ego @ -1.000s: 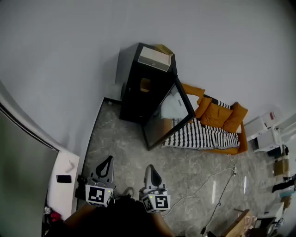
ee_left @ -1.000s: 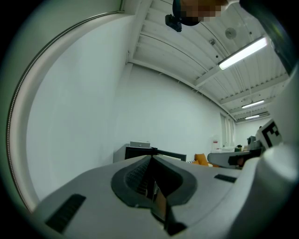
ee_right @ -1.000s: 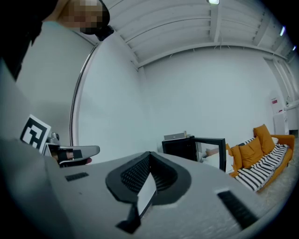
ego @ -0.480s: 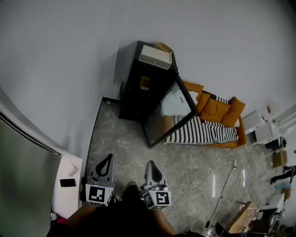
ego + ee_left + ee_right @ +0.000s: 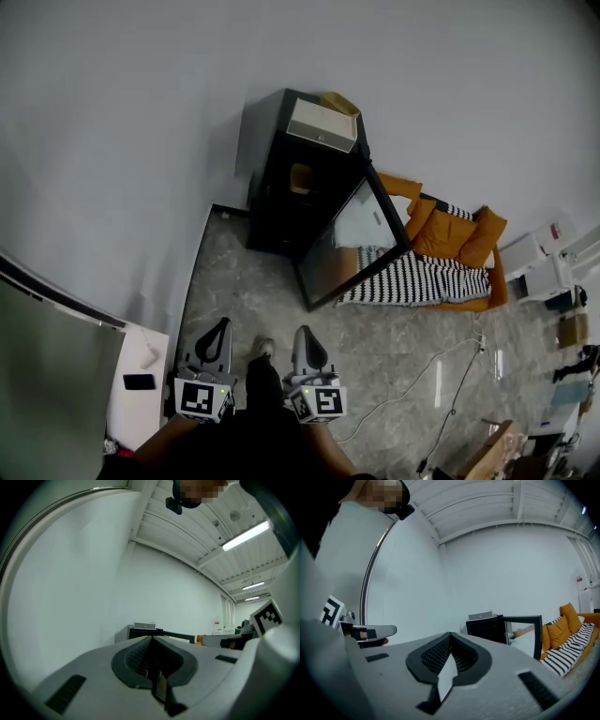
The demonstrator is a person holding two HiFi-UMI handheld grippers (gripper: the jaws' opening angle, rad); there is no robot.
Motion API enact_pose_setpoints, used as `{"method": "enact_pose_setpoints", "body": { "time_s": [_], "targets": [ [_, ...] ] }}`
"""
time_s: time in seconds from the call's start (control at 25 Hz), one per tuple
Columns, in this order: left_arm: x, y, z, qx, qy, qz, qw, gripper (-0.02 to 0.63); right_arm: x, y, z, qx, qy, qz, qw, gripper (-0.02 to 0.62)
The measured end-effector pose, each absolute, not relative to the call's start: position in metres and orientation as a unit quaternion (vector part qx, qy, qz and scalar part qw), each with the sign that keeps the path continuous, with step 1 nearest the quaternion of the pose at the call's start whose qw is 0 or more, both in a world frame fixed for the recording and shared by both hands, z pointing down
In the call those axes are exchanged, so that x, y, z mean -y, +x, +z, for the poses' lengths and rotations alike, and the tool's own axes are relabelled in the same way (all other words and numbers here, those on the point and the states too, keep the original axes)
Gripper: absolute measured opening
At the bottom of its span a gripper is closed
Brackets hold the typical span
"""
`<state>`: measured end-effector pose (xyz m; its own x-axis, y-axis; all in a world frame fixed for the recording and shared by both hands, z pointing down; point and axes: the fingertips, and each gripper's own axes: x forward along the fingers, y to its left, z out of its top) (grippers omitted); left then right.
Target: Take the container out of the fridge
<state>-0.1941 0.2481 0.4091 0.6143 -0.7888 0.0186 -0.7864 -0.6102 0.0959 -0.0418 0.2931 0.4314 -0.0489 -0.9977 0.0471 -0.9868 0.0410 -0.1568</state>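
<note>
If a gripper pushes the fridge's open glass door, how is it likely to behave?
The door stands wide open from the black fridge, so it would probably swing on its hinge rather than resist. Its reflective front looks like glass, so a hard knock could likely damage it. The fridge itself looks bulky and would probably stay put.

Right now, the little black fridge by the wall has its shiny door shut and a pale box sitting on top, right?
Almost. The little black fridge does stand by the wall with a pale box on top, but its shiny door is not shut. It is open, swung out toward the orange sofa. The head view shows it.
</note>
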Motion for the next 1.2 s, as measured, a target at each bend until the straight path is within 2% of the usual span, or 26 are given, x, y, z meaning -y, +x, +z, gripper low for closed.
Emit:
{"method": "enact_pose_setpoints", "body": {
  "time_s": [0.68, 1.2],
  "targets": [
    [-0.096, -0.055, 0.413, 0.479, 0.876, 0.003, 0.058, 0.005, -0.125, 0.092, 0.447, -0.755, -0.648, -0.092, 0.029, 0.0],
    [-0.021, 0.002, 0.41, 0.485, 0.873, 0.003, 0.046, 0.005, -0.041, 0.146, 0.472, -0.754, -0.647, -0.107, 0.033, 0.0]
  ]
}}
